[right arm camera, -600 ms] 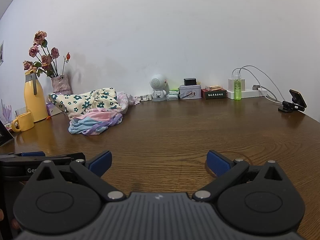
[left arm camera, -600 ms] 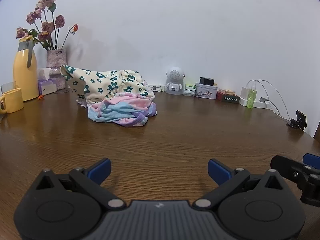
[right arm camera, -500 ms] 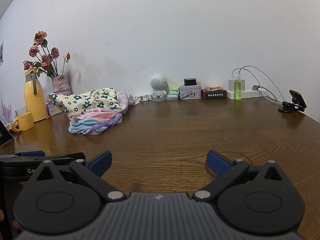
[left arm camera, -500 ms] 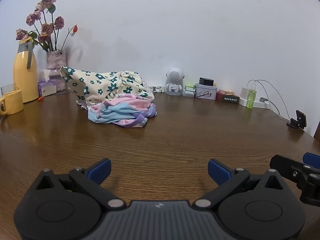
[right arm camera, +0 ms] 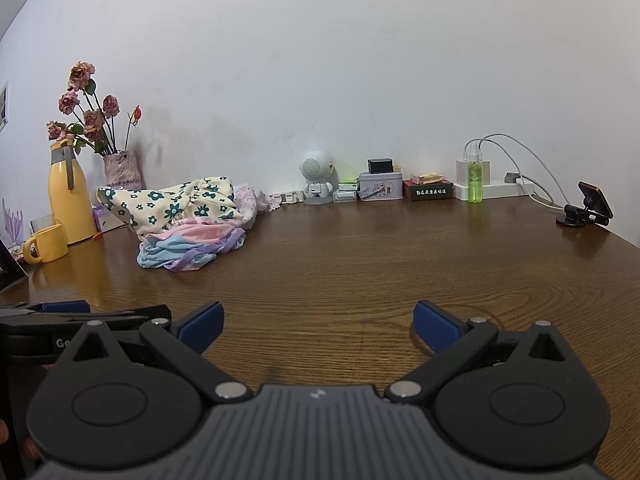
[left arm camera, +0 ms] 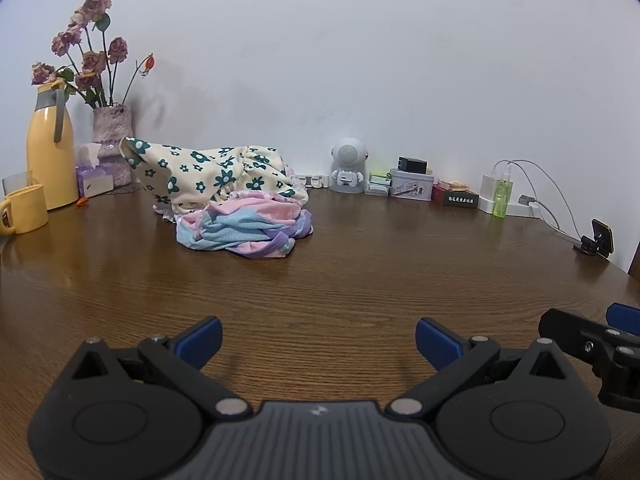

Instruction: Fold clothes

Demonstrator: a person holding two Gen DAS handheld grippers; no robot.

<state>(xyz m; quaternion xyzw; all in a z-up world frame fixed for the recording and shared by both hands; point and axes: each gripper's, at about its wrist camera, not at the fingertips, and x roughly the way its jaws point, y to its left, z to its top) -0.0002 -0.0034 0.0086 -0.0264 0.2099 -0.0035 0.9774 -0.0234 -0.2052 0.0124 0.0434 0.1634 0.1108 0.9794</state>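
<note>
A crumpled pile of clothes lies on the brown wooden table (left arm camera: 360, 280) toward the back left: a cream garment with dark green flowers (left arm camera: 212, 178) on top of a pink, blue and purple garment (left arm camera: 244, 226). Both show in the right wrist view too, the floral one (right arm camera: 180, 204) and the pastel one (right arm camera: 192, 248). My left gripper (left arm camera: 318, 340) is open and empty, low over the table well in front of the pile. My right gripper (right arm camera: 318, 326) is open and empty, to the right of the left one.
A yellow thermos (left arm camera: 50, 152), yellow mug (left arm camera: 26, 208), vase of dried roses (left arm camera: 110, 136) and tissue box stand at the back left. A robot figurine (left arm camera: 348, 170), tins, boxes, green bottle (left arm camera: 502, 196), power strip with cables and a phone holder (left arm camera: 598, 240) line the back and right.
The left gripper has shifted very slightly; the pile sits a touch lower in its view. The right gripper has not visibly moved.
</note>
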